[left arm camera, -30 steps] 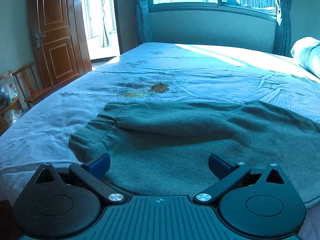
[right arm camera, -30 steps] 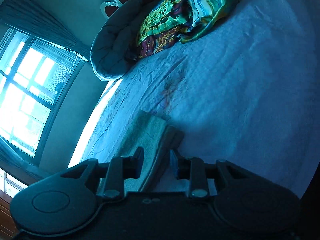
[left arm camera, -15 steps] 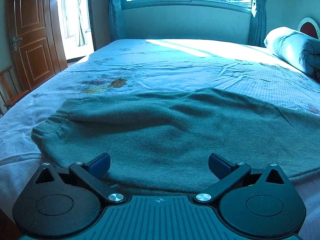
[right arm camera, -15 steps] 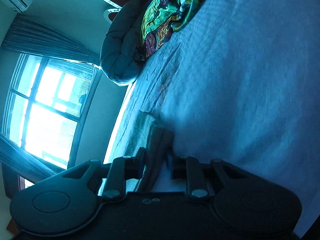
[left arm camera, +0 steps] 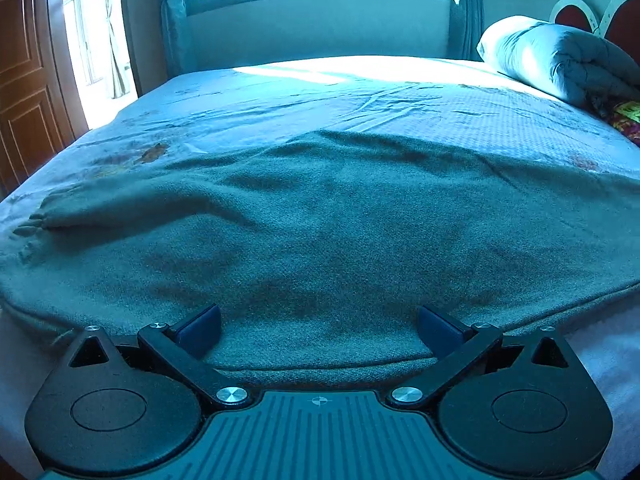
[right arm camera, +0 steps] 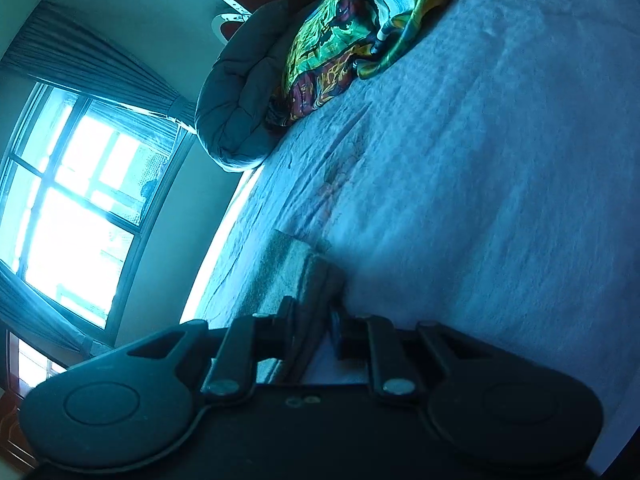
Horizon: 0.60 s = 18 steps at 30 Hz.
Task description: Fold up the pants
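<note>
Dark green fleece pants (left arm camera: 340, 232) lie spread flat across the near part of the bed, with a ribbed end at the far left. My left gripper (left arm camera: 320, 326) is open, its fingers wide apart just above the pants' near edge, holding nothing. In the right wrist view the camera is rolled on its side. My right gripper (right arm camera: 312, 320) is shut on the folded end of the pants (right arm camera: 292, 276), which sticks out past the fingertips against the bed sheet.
The bed sheet (left arm camera: 360, 92) stretches back to a window wall. A rolled duvet (left arm camera: 560, 60) and a bright patterned cloth (right arm camera: 360, 20) lie at the head of the bed. A wooden door (left arm camera: 24, 80) stands at the left.
My left gripper has swung right along the pants' near edge, so the ribbed end slid to the far left. My right gripper has kept its grip while its view tilted.
</note>
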Each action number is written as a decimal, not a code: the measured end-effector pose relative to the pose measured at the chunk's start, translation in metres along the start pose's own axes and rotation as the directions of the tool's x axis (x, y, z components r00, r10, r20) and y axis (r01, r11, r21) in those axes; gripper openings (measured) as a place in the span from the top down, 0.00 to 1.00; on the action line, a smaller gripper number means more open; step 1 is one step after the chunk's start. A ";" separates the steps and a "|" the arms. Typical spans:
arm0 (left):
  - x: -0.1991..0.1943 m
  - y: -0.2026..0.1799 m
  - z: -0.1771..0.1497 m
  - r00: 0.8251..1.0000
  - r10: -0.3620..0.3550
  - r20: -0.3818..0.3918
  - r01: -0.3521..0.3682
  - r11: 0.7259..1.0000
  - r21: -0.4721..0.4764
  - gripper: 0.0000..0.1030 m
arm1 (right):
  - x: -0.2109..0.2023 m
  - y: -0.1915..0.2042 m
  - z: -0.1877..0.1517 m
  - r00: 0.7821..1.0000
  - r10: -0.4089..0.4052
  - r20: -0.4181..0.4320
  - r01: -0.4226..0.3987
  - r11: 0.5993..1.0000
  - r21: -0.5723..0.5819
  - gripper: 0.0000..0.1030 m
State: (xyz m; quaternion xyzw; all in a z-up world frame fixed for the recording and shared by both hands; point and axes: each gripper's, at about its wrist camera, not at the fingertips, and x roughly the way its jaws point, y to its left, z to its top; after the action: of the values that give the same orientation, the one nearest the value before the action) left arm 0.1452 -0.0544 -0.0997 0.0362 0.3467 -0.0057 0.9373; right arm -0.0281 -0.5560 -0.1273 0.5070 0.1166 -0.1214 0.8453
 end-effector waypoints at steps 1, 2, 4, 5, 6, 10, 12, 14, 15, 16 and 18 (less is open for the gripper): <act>0.000 0.003 0.001 1.000 -0.003 -0.003 0.003 1.000 -0.009 0.00 | 0.000 0.001 0.000 1.000 -0.001 -0.004 0.001 1.000 -0.006 0.92; -0.002 0.004 0.002 1.000 -0.002 -0.004 0.002 1.000 -0.015 0.00 | 0.001 0.003 0.001 1.000 -0.006 -0.010 0.006 1.000 -0.021 0.92; -0.009 0.001 0.007 1.000 0.016 0.006 -0.016 0.999 -0.052 0.00 | 0.000 0.010 0.002 1.000 -0.013 -0.013 0.012 0.998 -0.062 0.92; -0.014 -0.004 0.011 1.000 -0.001 0.025 0.003 0.998 -0.067 0.00 | 0.001 0.016 0.003 1.000 -0.013 -0.011 0.012 0.995 -0.096 0.92; -0.018 -0.013 0.015 0.998 -0.037 0.052 0.040 0.997 -0.067 0.00 | 0.001 0.020 0.004 1.000 -0.018 -0.011 0.017 0.994 -0.112 0.92; -0.020 -0.090 0.030 0.981 -0.177 0.075 0.175 0.984 0.029 0.00 | 0.004 0.021 0.004 1.000 -0.029 -0.007 0.028 0.995 -0.101 0.91; -0.016 -0.132 0.032 0.973 -0.226 0.056 0.222 0.973 0.064 0.00 | 0.005 0.019 0.004 0.999 -0.032 -0.008 0.031 0.995 -0.093 0.91; -0.005 -0.175 0.027 0.963 -0.269 -0.021 0.269 0.959 0.088 0.00 | 0.004 0.017 0.005 0.999 -0.031 -0.015 0.029 0.996 -0.090 0.91; -0.004 -0.197 0.021 0.970 -0.241 -0.029 0.243 0.963 0.112 0.00 | 0.004 0.016 0.005 0.999 -0.030 -0.019 0.028 0.996 -0.089 0.91; -0.006 -0.210 0.017 0.979 -0.203 0.001 0.201 0.971 0.132 0.00 | 0.004 0.016 0.005 0.999 -0.028 -0.023 0.026 0.996 -0.088 0.91; -0.009 -0.219 0.016 0.985 -0.170 0.011 0.168 0.980 0.104 0.00 | 0.005 0.015 0.007 0.999 -0.024 -0.035 0.020 0.995 -0.093 0.87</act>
State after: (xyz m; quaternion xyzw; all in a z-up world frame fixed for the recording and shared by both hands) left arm 0.1408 -0.2737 -0.0963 0.0548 0.3385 -0.1036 0.9336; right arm -0.0183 -0.5555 -0.1134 0.4680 0.1428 -0.1162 0.8643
